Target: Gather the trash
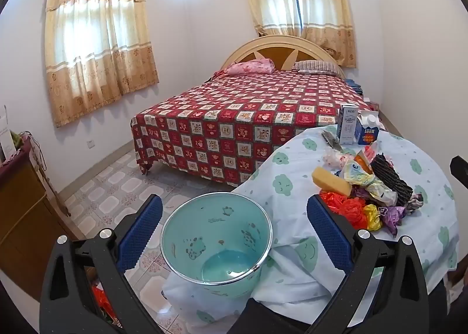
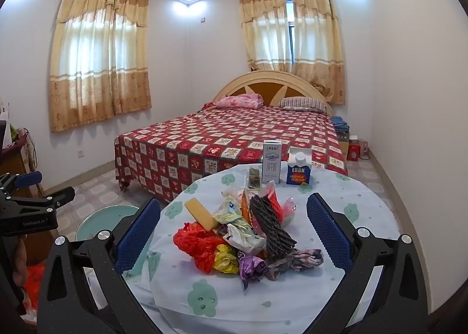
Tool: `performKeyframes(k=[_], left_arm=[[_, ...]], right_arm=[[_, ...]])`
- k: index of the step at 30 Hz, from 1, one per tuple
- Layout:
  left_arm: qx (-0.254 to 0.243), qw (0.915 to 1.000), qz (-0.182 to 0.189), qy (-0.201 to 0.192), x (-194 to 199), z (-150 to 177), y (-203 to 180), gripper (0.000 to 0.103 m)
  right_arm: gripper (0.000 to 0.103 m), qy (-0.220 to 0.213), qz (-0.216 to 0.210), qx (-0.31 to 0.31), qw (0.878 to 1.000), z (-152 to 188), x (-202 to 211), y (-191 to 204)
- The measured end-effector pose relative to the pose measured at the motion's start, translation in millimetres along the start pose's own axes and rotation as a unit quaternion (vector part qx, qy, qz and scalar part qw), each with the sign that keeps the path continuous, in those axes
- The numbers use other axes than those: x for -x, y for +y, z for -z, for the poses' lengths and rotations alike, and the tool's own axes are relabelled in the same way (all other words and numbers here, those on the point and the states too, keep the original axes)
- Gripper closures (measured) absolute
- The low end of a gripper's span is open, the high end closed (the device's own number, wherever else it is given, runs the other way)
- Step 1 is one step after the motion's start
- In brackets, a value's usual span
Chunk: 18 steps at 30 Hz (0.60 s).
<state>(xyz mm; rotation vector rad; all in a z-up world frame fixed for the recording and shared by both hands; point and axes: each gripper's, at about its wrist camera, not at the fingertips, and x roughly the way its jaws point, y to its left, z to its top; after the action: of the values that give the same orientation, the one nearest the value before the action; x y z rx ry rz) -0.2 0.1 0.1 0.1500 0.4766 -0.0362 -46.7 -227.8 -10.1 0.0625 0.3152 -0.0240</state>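
Observation:
A heap of trash (image 2: 239, 234) lies on the round table (image 2: 365, 202): a yellow sponge (image 2: 200, 214), a red plastic bag (image 2: 197, 242), a black foam net (image 2: 270, 224), crumpled wrappers and two cartons (image 2: 298, 170). My right gripper (image 2: 234, 231) hovers before the heap, open, nothing between its fingers. Beside the table stands a teal bin (image 1: 216, 234), empty inside. My left gripper (image 1: 234, 231) is open above the bin, with the table's cloth edge under its right finger. The heap (image 1: 365, 184) shows to the right in the left wrist view.
A bed (image 2: 228, 144) with a red patterned cover fills the far room. A wooden cabinet (image 1: 20, 211) stands at the left wall. Boxes (image 2: 351, 146) sit by the bed's far corner. Tiled floor (image 1: 117, 184) lies between the bed and the bin.

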Motion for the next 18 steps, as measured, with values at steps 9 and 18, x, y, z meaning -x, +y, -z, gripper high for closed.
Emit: performKeyframes(k=[9, 18], left_arm=[[0.007, 1.0000, 0.004, 0.004, -0.2, -0.3, 1.2, 0.006], [0.011, 0.9999, 0.000, 0.004, 0.9, -6.2, 12.5, 0.006]], right_arm=[[0.005, 0.000, 0.001, 0.003, 1.000, 1.2, -0.7, 0.5], [0.005, 0.005, 0.000, 0.002, 1.000, 2.3, -2.7, -0.8]])
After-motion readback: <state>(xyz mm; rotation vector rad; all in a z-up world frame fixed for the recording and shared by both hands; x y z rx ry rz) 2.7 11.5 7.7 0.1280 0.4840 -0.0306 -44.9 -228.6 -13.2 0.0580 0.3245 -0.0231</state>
